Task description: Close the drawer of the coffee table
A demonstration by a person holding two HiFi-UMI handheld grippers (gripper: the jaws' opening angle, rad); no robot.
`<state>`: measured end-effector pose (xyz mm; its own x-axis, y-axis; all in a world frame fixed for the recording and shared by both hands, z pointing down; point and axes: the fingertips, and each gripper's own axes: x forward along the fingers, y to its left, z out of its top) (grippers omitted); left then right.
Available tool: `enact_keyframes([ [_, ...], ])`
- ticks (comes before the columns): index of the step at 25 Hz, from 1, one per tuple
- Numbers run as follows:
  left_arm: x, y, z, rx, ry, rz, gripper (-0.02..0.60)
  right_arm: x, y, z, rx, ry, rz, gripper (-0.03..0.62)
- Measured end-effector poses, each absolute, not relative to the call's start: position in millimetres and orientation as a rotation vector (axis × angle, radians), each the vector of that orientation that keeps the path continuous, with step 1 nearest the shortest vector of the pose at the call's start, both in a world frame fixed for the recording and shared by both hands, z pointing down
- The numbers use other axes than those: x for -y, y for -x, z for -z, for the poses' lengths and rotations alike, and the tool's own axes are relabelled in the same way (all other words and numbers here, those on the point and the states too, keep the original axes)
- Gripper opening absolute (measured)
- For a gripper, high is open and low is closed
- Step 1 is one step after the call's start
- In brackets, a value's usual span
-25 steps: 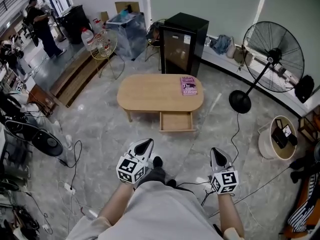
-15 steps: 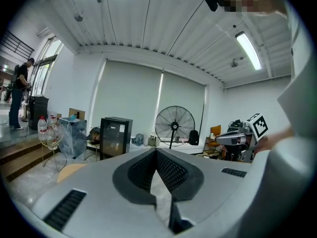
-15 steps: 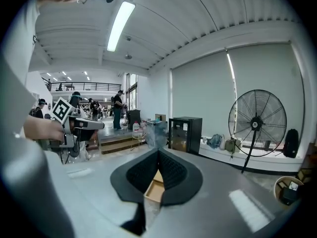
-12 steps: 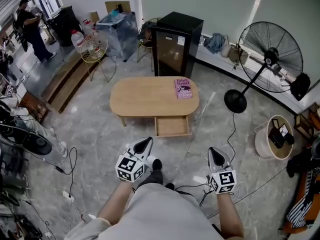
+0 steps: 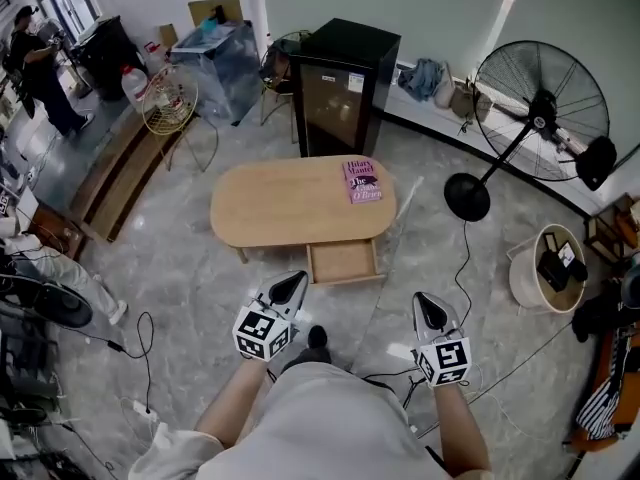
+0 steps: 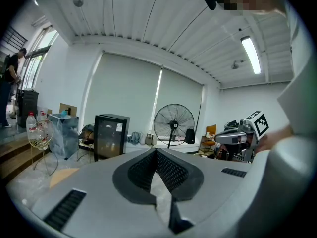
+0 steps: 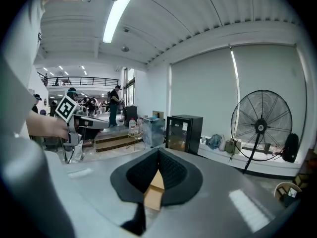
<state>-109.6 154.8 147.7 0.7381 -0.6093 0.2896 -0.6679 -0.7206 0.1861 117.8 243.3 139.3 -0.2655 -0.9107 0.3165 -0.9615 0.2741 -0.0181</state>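
Left tool (image 5: 289, 283) was pinched fully narrow, nothing between its jaws! Right tool (image 5: 430, 306), same story: jaws together, holding nothing. Both hung low in front of the person, side by side and well apart, noses aimed toward twelve o'clock at the desk (image 5: 270, 208). And there was the drawer (image 5: 343, 262), standing out from the desk's near edge at about five o'clock of the oval top, open, its wooden bottom showing. Neither tool touched it; a stretch of grey floor (image 5: 200, 268) lay between. A pink book (image 5: 363, 181) lay flat on the desk at its two o'clock corner. Beyond the desk at twelve stood a black cabinet (image 5: 340, 78), and a big standing fan (image 5: 540, 98) at two o'clock.
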Motion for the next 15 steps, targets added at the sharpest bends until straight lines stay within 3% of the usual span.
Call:
enact_keyframes([
  [15, -67, 125, -166, 0.908, -2.673, -0.312, 0.008, -167, -99, -148, 2.229, -1.787, -0.32, 0.01],
])
